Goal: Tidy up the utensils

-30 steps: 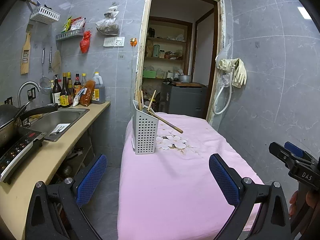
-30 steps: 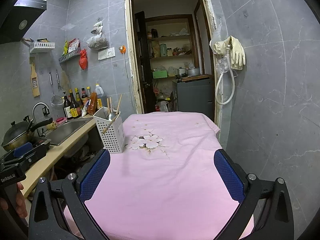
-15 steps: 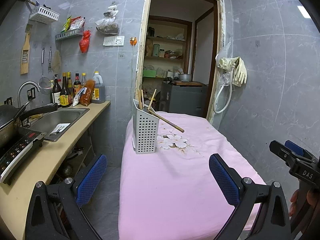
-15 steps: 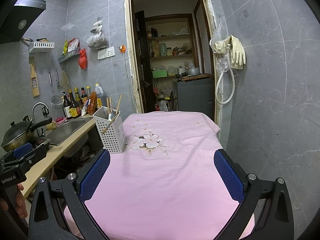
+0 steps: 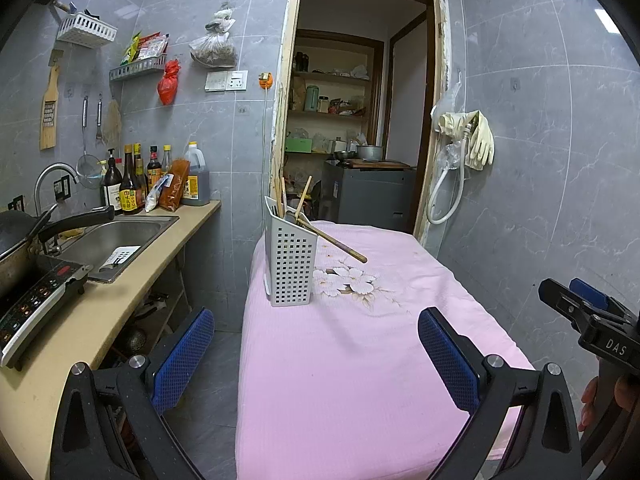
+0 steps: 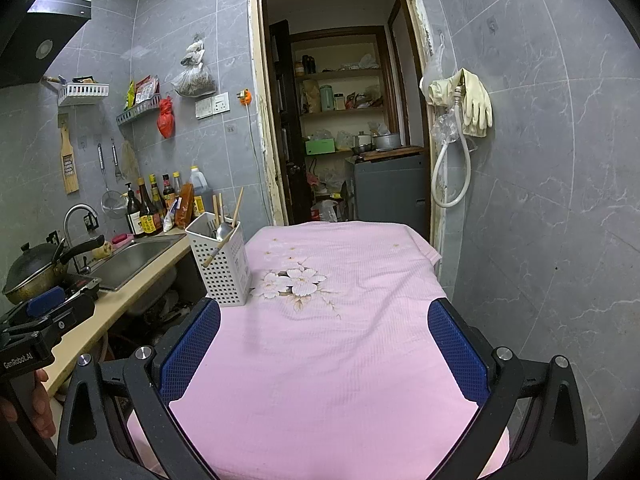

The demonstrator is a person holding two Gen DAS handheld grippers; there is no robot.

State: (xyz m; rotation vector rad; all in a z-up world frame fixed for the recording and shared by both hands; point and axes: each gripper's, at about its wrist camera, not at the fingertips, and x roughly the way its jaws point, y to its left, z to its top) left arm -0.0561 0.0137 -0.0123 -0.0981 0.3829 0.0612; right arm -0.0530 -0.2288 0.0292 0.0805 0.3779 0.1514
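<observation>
Both claws, left (image 5: 316, 354) & right (image 6: 324, 350), wide apart, unchanged; utensil caddy (image 5: 291, 266) same spot.

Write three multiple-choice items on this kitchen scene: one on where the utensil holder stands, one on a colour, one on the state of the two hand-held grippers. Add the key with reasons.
1. Where does the utensil holder stand?
A. In the sink
B. On the pink cloth, at its edge nearest the counter
C. On the doorway shelf

2. What colour are the pads of the right hand-held gripper?
A. Blue
B. Red
C. White

3. What state are the left hand-held gripper and the right one in?
A. Both shut on chopsticks
B. Left shut on a spoon, right open
C. Both open and empty

Key: 
1 B, the white perforated holder rests on the pink cloth beside the flower print. 
2 A, the pads show blue mesh. 
3 C, in each wrist view the fingers stand wide apart with only cloth between them.
</observation>
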